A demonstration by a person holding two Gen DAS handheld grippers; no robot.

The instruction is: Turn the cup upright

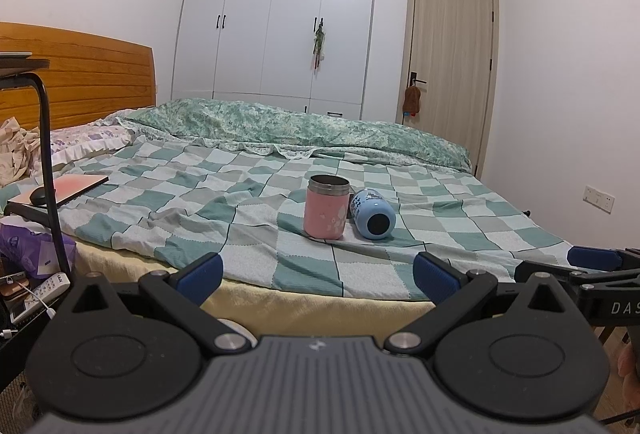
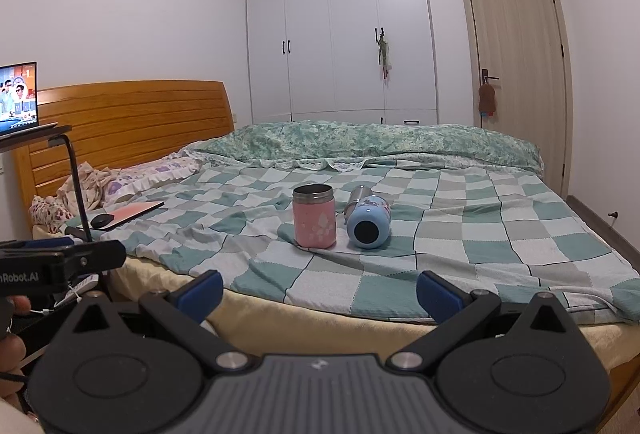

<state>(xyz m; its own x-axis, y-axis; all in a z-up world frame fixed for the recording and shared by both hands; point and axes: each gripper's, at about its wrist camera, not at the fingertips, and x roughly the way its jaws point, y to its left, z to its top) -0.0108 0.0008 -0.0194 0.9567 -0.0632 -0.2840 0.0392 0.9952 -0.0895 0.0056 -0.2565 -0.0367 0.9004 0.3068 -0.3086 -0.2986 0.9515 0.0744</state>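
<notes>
Pink cup (image 1: pixel 325 211) has a brushed metal rim; blue cup (image 2: pixel 368 222) looks smooth and glossy; checked blanket (image 2: pixel 460 234) is soft woven cloth; headboard (image 2: pixel 132 121) is varnished wood; wardrobe (image 1: pixel 280 25) is glossy white

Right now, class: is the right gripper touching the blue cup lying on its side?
Apart. The right wrist view shows the right gripper open at the bed's near edge, checked blanket between it and the blue cup.

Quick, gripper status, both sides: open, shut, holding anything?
Left gripper: open, holding nothing, short of the bed.
Right gripper: open, holding nothing; blue cup lies untouched.
</notes>
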